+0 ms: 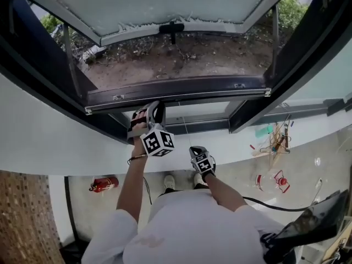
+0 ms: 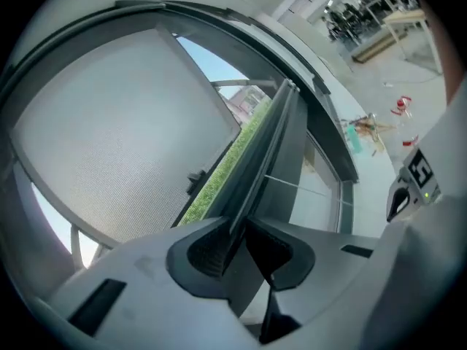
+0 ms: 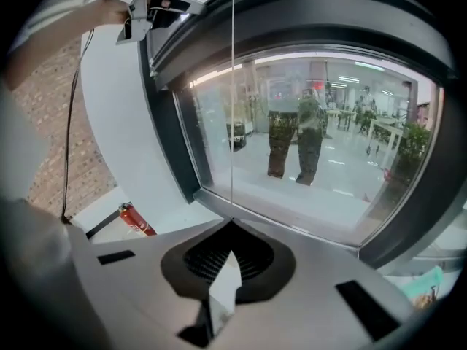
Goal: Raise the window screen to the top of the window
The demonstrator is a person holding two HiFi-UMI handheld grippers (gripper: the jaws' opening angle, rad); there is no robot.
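Grey left claw (image 2: 237, 228) clamps dark rail (image 2: 266, 152) | right claw (image 3: 232, 224) pinches thin cord (image 3: 233, 108), top end hidden

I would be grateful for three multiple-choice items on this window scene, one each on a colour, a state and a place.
1. The handle on the screen's lower edge is: A red; B black; C white.
2. The right tool is: A wide open; B shut on the thin cord; C shut on the handle.
3. Between the left tool's jaws is: A the dark frame bar; B the cord; C nothing.
Answers: 1 B, black against the pale screen; 2 B, the cord ends at its closed jaws; 3 A, the bar runs between them.
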